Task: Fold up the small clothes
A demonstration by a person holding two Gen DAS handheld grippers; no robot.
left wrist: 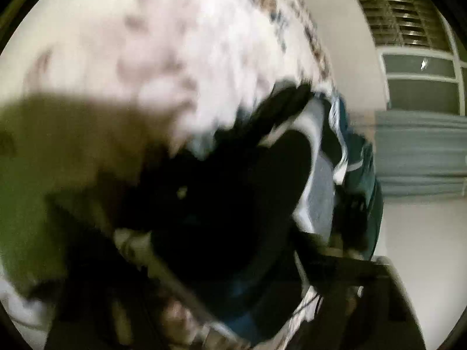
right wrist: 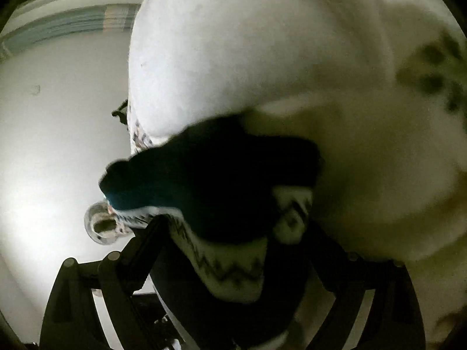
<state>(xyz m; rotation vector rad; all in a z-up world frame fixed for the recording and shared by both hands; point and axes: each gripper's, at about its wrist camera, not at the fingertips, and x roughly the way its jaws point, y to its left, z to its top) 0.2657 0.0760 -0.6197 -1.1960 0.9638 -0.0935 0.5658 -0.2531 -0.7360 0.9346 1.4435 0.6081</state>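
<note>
White bedding [right wrist: 262, 58] with a faint dark print covers the surface, its edge running along pale floor [right wrist: 58, 145]. A dark small garment [right wrist: 210, 180] with white zigzag trim lies at that edge, draped over the right gripper [right wrist: 230, 248], whose fingers stand wide apart around it. The left view is heavily blurred; dark cloth hides the left gripper [left wrist: 233, 262], so I cannot tell its fingers' state. A louvred window [left wrist: 402, 14] sits beyond.

Dim, heavily motion-blurred fisheye views; glare pools on the pale floor [right wrist: 43, 192], shadow beside it, edges vignetted black.
</note>
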